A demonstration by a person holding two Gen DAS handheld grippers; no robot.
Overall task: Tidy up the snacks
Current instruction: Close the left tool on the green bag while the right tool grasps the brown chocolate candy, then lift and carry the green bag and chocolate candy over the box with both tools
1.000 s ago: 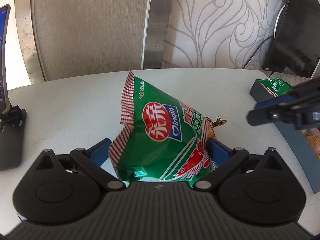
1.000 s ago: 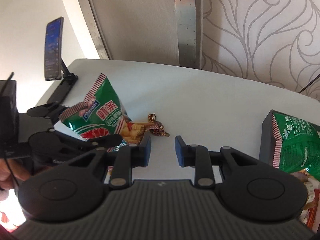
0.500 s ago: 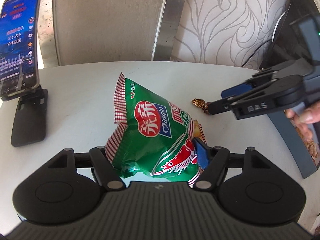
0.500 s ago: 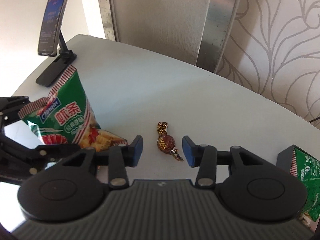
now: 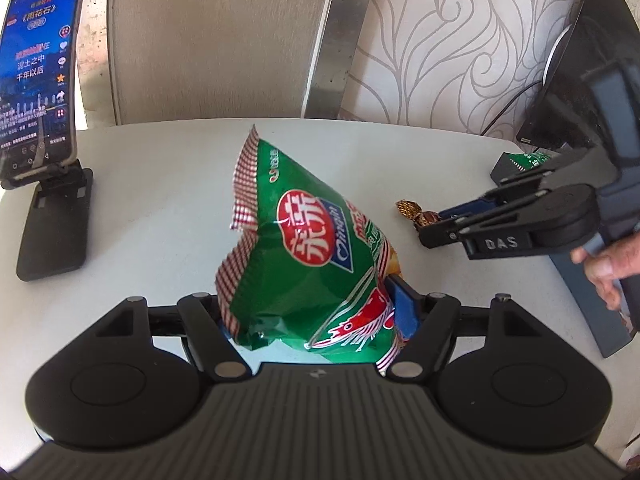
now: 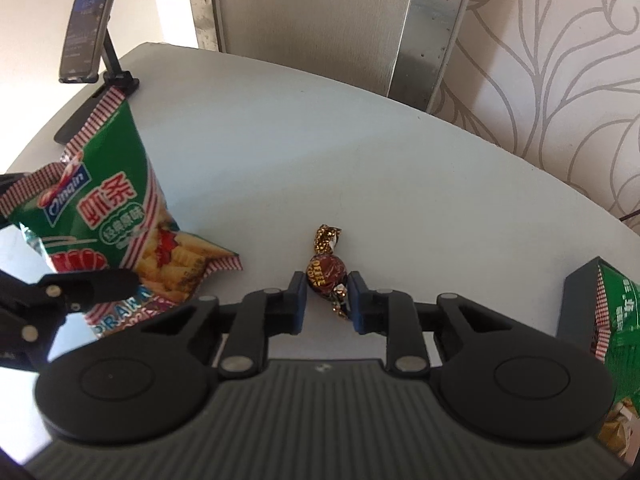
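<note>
Left gripper (image 5: 316, 312) clamps green chip bag (image 5: 316, 256) low, mid-table: light, puffy, crinkly, crushable, so hold the seam. Right gripper (image 6: 326, 296), jaws just narrowing, pinches wrapped toffee (image 6: 326, 272) at bag's 3 o'clock: small, hard, slick foil; grip its middle.

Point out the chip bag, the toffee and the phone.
chip bag (image 5: 316, 264), left wrist view, on its red logo.
toffee (image 6: 325, 274), right wrist view, on its round brown middle.
phone (image 5: 38, 80), left wrist view, on its lit screen.
</note>
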